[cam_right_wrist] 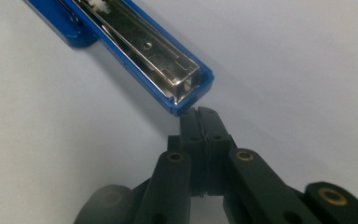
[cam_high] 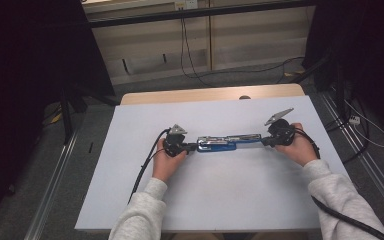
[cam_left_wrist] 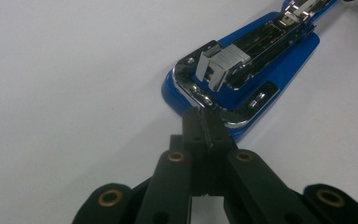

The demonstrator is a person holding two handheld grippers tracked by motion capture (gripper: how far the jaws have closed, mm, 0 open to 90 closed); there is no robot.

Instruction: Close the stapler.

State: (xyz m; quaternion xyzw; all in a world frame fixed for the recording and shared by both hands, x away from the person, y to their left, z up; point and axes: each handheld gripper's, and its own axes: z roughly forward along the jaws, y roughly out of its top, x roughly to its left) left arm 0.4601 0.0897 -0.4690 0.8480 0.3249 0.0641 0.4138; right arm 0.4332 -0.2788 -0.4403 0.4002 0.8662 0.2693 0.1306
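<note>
Overhead, a blue stapler (cam_high: 226, 142) lies swung fully open in a long line across the middle of the pale bench (cam_high: 220, 200), its base end toward the person's left and its chrome-lined arm reaching toward the right. The left tongs (cam_high: 194, 146) meet the base end, and the left hand (cam_high: 167, 159) grips the tool from below. The right tongs (cam_high: 263, 141) meet the far tip of the opened arm, with the right hand (cam_high: 300, 146) behind them. Both grey sleeves come in from the bottom edge, and a black cable trails from each tool.

Next, the left gripper view shows the left tongs (cam_left_wrist: 204, 122) pressed together, jaws flat against each other with nothing between them, their tips touching the chrome rim at the rounded end of the stapler (cam_left_wrist: 242, 79). A small silver pusher block (cam_left_wrist: 221, 65) sits in the open magazine channel just beyond.

Lastly, the right gripper view shows the right tongs (cam_right_wrist: 200, 122) likewise clenched on nothing, their tips right at the squared blue end of the stapler (cam_right_wrist: 140, 51), whether touching it or a hair short cannot be told. The arm's shiny metal trough faces up, running away toward the upper left over the bench (cam_right_wrist: 298, 60).
</note>
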